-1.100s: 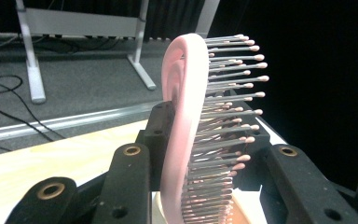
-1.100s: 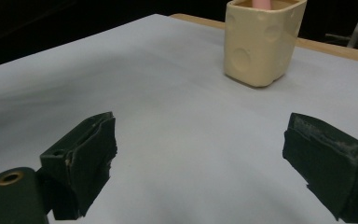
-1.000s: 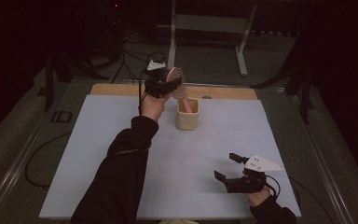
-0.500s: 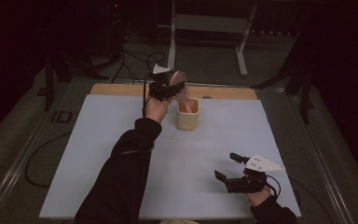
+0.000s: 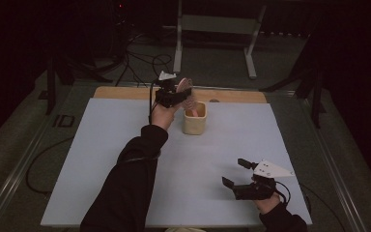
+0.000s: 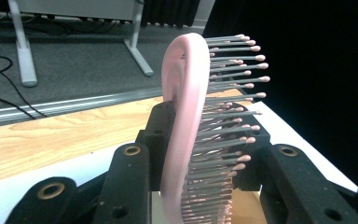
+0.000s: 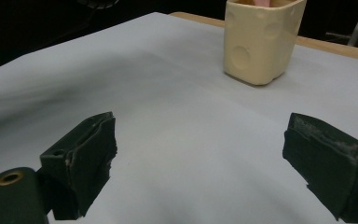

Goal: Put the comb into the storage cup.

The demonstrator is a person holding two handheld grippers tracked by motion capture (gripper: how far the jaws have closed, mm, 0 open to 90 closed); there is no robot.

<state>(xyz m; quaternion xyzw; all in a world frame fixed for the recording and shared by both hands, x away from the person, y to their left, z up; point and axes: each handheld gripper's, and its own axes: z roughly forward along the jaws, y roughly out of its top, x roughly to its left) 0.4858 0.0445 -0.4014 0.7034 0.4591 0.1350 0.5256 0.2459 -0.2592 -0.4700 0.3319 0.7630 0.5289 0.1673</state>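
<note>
Hairbrush (image 5: 187,94) in cup (image 5: 194,124) at table's (image 5: 101,145) far edge

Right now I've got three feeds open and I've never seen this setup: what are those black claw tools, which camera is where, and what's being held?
No robot here: a person holds a two-jaw claw in each hand. The high view looks down on the white-covered table. The other two cameras ride on the claws and look along their jaws. The left claw, at the table's far edge, is shut on a pink plastic hairbrush with metal bristles, above a cream ceramic cup with round dimples. Something pink sits in the cup; I cannot tell whether it is the brush's handle. The right claw hangs low over the near right of the table, jaws wide apart, holding nothing.
</note>
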